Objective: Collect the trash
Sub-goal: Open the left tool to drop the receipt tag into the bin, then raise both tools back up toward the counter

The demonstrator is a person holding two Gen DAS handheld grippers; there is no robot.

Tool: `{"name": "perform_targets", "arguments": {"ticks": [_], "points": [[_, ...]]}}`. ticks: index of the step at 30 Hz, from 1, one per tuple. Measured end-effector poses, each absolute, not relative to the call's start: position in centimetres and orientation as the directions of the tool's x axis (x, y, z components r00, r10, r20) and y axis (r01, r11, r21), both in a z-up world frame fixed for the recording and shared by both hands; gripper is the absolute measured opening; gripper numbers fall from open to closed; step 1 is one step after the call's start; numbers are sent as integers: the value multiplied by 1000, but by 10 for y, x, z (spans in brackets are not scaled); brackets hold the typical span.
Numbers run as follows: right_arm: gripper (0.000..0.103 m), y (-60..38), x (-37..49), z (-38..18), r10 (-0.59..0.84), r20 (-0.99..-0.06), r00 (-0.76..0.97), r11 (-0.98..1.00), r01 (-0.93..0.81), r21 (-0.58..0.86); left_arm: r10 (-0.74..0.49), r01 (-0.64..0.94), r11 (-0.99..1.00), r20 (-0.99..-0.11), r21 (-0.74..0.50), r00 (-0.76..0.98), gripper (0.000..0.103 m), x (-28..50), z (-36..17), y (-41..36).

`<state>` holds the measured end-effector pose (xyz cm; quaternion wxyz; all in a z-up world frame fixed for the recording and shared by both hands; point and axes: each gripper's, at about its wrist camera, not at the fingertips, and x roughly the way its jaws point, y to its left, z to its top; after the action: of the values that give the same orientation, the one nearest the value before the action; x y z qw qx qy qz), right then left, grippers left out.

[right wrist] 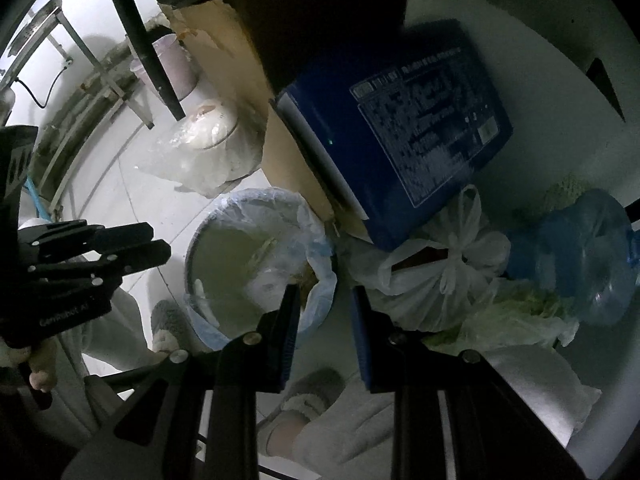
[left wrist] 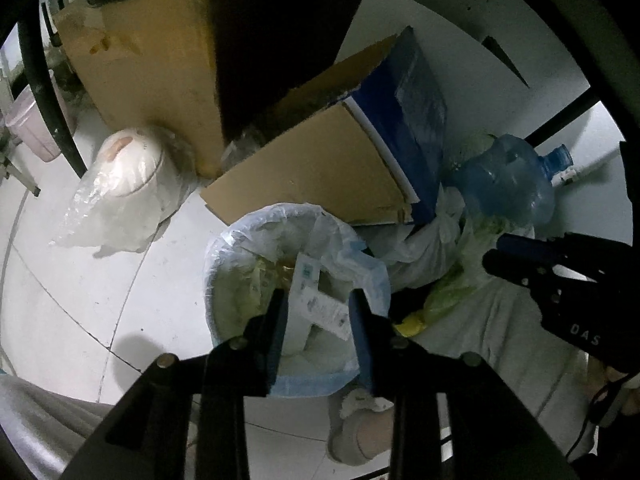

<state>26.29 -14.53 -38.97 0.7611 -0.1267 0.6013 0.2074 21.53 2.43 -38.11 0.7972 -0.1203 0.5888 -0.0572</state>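
A round trash bin lined with a pale blue bag stands on the floor; it also shows in the right wrist view. My left gripper hangs open right above the bin. A white printed paper packet lies in the bin between the fingers; I cannot tell whether they touch it. My right gripper is open and empty, above the bin's right rim and a tied white plastic bag. The right gripper also shows in the left wrist view.
Brown cardboard boxes and a blue printed box lean behind the bin. A blue water jug lies at the right. A bagged white bowl sits on the floor at the left. The person's slippers are below.
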Motion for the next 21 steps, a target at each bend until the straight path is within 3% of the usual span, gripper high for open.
{"name": "perform_targets", "arguments": {"ticks": [21], "points": [[24, -120, 223, -310, 214, -928, 305, 842, -538, 18, -148, -75, 975, -859, -211, 491, 30, 176, -281, 45]]}}
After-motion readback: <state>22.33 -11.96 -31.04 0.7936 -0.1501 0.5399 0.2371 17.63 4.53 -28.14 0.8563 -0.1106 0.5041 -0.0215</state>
